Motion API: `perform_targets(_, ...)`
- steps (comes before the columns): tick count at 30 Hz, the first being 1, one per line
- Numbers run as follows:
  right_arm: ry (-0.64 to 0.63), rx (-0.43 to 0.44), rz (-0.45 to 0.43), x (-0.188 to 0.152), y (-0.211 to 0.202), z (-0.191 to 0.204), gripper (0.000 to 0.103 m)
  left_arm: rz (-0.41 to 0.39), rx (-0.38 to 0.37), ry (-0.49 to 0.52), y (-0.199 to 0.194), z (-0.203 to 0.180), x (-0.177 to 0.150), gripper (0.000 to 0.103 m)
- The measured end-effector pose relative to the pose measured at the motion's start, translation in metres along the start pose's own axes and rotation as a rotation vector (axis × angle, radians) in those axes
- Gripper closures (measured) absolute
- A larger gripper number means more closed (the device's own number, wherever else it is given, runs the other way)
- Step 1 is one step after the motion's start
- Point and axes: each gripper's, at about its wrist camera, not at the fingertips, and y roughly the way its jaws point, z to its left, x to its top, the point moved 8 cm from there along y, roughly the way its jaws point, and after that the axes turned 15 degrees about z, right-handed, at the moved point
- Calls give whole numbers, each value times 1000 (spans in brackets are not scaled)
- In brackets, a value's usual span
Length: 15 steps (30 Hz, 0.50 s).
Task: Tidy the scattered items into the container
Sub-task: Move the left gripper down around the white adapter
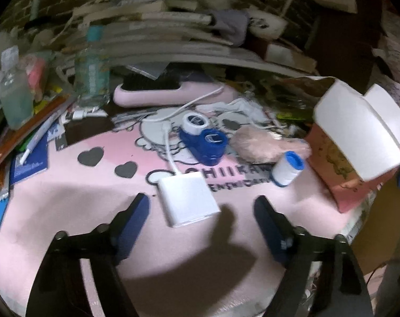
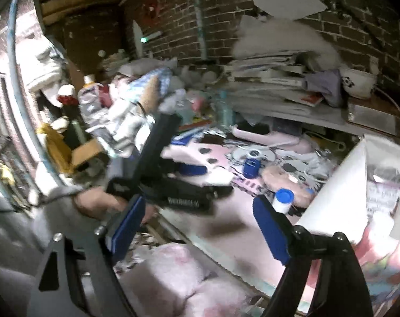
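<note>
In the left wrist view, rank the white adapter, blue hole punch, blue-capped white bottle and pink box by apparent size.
1. pink box
2. white adapter, though nearness to the camera inflates it
3. blue hole punch
4. blue-capped white bottle

Cluttered home desk, pink cartoon mat (image 1: 67, 198), stacked books (image 2: 274, 84), brick wall (image 2: 226, 13)

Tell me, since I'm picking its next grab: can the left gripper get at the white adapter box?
Probably yes. The left gripper is open, and the white adapter box lies between its jaws on the pink mat, nothing on top.
</note>
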Motion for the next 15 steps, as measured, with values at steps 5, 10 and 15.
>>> perform_targets(5,75,-38,15,-17,32,-7,21,-3,9,-7,3,1,4,38)
perform_targets(10,142,-21,33,-30,52,-16,21,-3,52,14,4,0,2,50)
perform_targets(15,183,-30,32,-32,56,-27,21,-14,91,45,3,1,-1,62)
